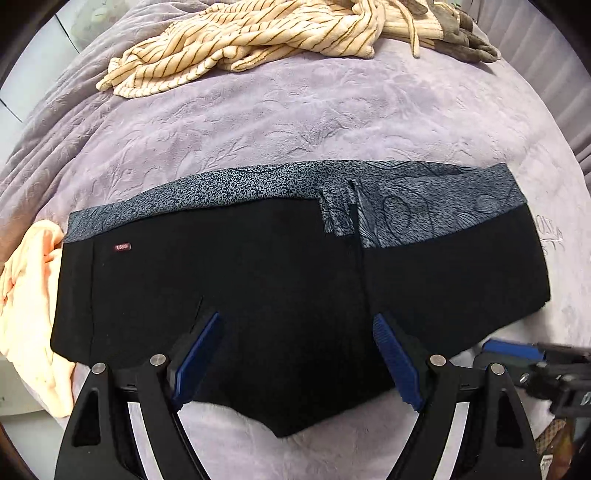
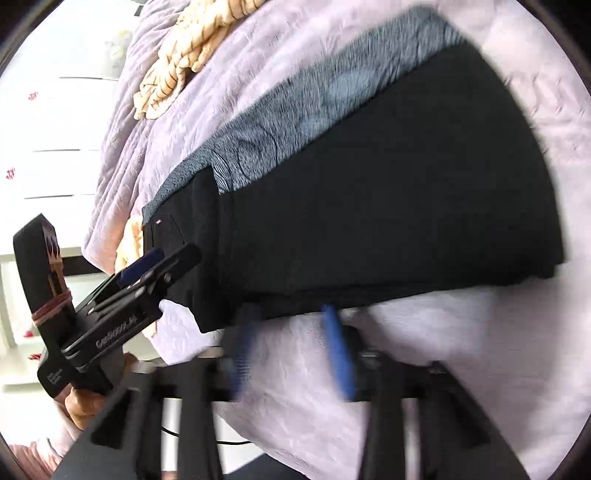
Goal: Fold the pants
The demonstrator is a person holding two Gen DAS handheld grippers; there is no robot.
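Observation:
The black pants (image 1: 258, 295) lie folded flat on the lilac bedspread (image 1: 295, 118), with a grey patterned lining strip (image 1: 406, 206) along their far edge. My left gripper (image 1: 295, 325) is open, its blue pads (image 1: 195, 354) just above the pants' near edge, holding nothing. In the right wrist view the pants (image 2: 388, 192) run diagonally. My right gripper (image 2: 291, 314) is open, blurred, its fingertips at the pants' near edge. The left gripper also shows there (image 2: 162, 262), at the left end of the pants. The right gripper shows at the right edge of the left wrist view (image 1: 517, 350).
A cream striped garment (image 1: 240, 40) lies bunched at the far side of the bed, with a grey-brown cloth (image 1: 465, 33) beside it. A peach cloth (image 1: 29, 302) lies by the pants' left end. White furniture stands beyond the bed's left side (image 2: 55, 147).

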